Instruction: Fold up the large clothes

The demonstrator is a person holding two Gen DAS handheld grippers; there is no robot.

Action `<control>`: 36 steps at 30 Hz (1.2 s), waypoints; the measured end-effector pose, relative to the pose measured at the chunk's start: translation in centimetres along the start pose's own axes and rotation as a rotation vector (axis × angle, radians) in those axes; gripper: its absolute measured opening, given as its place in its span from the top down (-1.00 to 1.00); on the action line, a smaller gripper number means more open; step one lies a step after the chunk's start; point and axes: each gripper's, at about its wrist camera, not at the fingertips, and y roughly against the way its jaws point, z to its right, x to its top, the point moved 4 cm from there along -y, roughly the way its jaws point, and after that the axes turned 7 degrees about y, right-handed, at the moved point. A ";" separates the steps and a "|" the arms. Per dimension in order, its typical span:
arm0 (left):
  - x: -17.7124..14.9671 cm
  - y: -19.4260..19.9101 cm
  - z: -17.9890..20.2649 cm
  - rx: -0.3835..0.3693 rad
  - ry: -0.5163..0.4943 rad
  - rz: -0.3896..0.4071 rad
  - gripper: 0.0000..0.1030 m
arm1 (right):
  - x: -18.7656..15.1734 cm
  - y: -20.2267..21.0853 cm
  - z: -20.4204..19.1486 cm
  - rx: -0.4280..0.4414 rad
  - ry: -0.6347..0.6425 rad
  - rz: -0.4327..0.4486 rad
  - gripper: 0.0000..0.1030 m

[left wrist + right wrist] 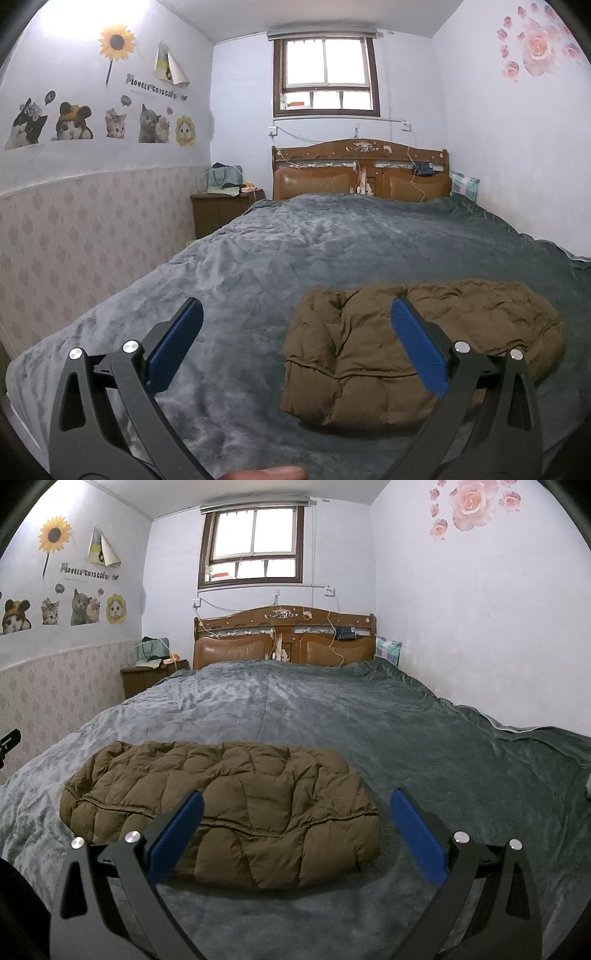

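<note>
Nearest, left gripper [297, 347] spread wide, blue pads [175, 343] apart, empty, above the grey blanket [258, 258]. Right gripper [295, 834] likewise parted, holding nothing. Just beyond, brown quilted down jacket [221, 805] folded into a thick puffy bundle, lying flat on the blanket near the foot of the bed, seams and hem ridge showing. Sleeves tucked out of sight; right end partly hidden behind a finger in the left view. Farther, wooden headboard [284, 635]; small dark object on it hard to make out.

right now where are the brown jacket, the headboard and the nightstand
brown jacket [229, 812], right wrist view, middle of its quilted top
headboard [284, 642], right wrist view, centre of the wooden frame
nightstand [218, 214], left wrist view, its front face
</note>
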 end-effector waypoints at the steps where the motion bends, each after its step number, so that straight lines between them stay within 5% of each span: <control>1: 0.0 0.0 -0.1 -0.001 0.002 -0.001 -0.94 | 0.0 0.0 0.0 0.000 0.001 0.000 -0.96; 36: -0.2 -0.8 0.0 -0.009 -0.002 -0.026 -0.94 | 0.1 0.2 0.3 0.002 0.003 -0.002 -0.96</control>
